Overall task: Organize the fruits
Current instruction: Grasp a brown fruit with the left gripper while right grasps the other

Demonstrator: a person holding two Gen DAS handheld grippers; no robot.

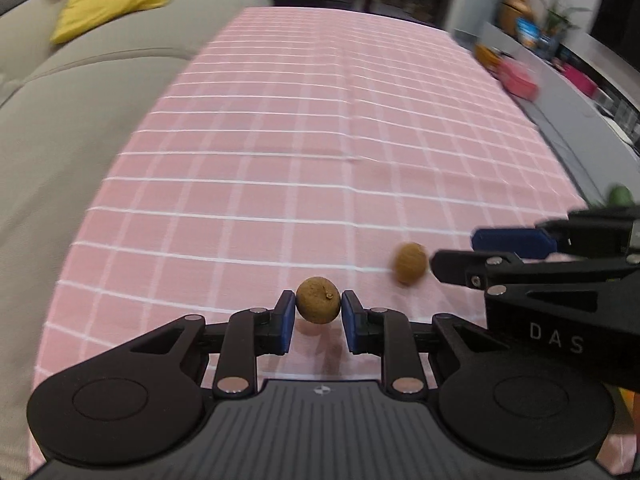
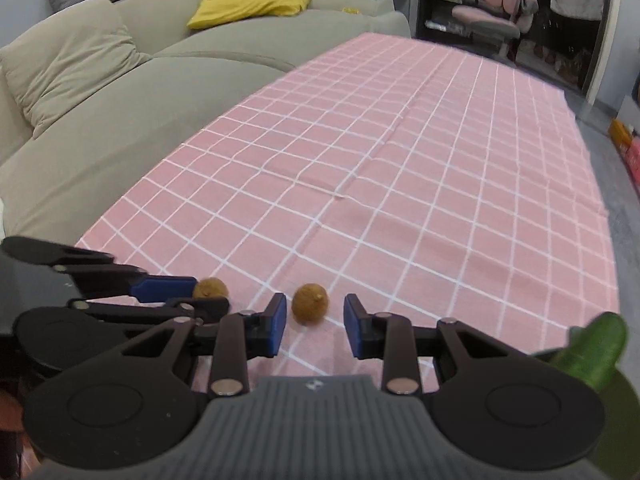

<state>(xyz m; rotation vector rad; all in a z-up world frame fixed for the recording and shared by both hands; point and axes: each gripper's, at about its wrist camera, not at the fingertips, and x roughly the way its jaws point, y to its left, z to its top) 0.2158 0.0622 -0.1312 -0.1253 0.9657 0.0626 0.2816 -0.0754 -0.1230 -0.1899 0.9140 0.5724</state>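
Longan [image 1: 318, 300] pinched in left gripper [image 1: 318, 314]; right gripper [image 2: 315, 326] agape.

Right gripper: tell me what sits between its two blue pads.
In the right wrist view, the right gripper is open, with a small brown fruit lying on the pink checked cloth between its pads, untouched.

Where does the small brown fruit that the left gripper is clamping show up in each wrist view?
Left wrist: held fruit sits low centre, between the left gripper pads.
Right wrist: same fruit at lower left, at the left gripper's blue fingertip.
Shared landmark: yellow cushion on the sofa.
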